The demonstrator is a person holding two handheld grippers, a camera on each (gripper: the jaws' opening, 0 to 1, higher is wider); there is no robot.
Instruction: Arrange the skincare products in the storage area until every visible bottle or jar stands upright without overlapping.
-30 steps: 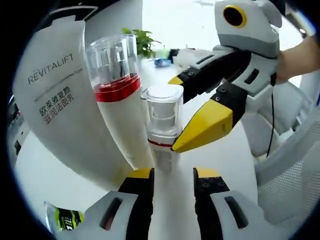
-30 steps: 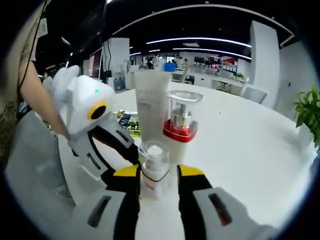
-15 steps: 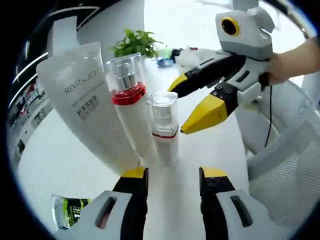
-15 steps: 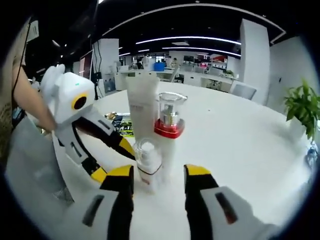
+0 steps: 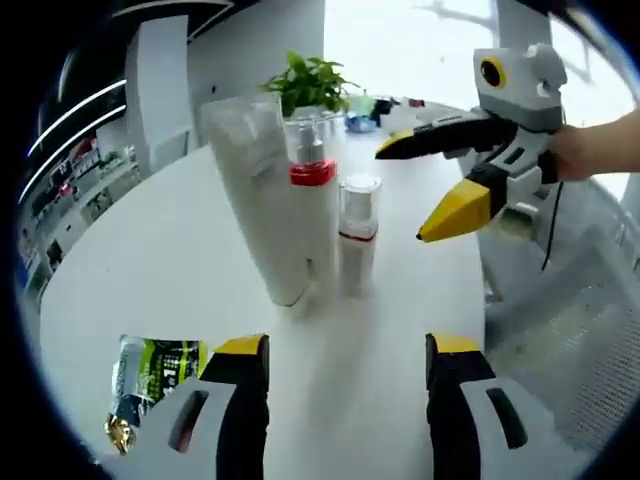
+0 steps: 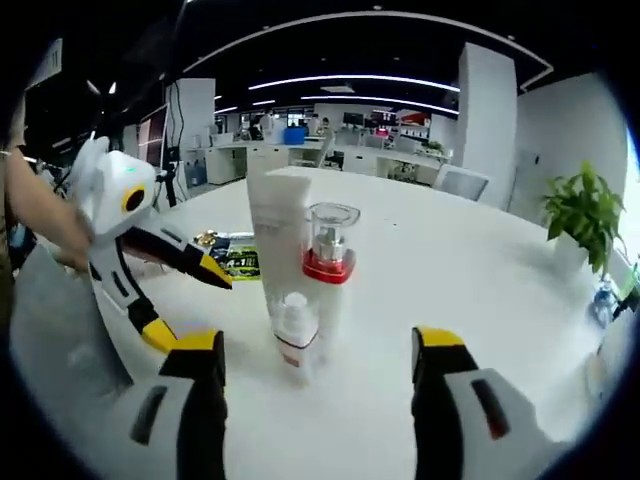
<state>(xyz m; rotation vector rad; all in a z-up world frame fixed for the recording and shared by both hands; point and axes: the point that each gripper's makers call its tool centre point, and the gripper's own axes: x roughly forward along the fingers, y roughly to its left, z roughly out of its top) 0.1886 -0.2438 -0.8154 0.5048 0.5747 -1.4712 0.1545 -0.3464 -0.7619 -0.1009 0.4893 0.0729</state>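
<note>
Three products stand upright in a tight group on the white table (image 5: 150,260): a tall white tube (image 5: 250,190), a white pump bottle with a red band (image 5: 312,200) and a small clear-capped pump bottle (image 5: 357,235). My left gripper (image 5: 347,350) is open, well short of them, with nothing between its jaws. The right gripper (image 5: 400,195) comes in from the right, open, just beside the small bottle. In the right gripper view the tube (image 6: 278,230), red-band bottle (image 6: 325,270) and small bottle (image 6: 295,335) stand ahead of my open right gripper (image 6: 315,345). The left gripper (image 6: 190,310) is at their left.
A green sachet (image 5: 150,375) lies flat near my left jaw, seen behind the group as the sachet (image 6: 230,255). A potted plant (image 5: 310,80) stands at the table's far side. A mesh chair (image 5: 590,340) sits off the table's edge. A person's hand (image 6: 40,220) holds the left gripper.
Both grippers have drawn back from the bottles and their jaws have spread wider. The small bottle, earlier between the right jaws, now stands free.
</note>
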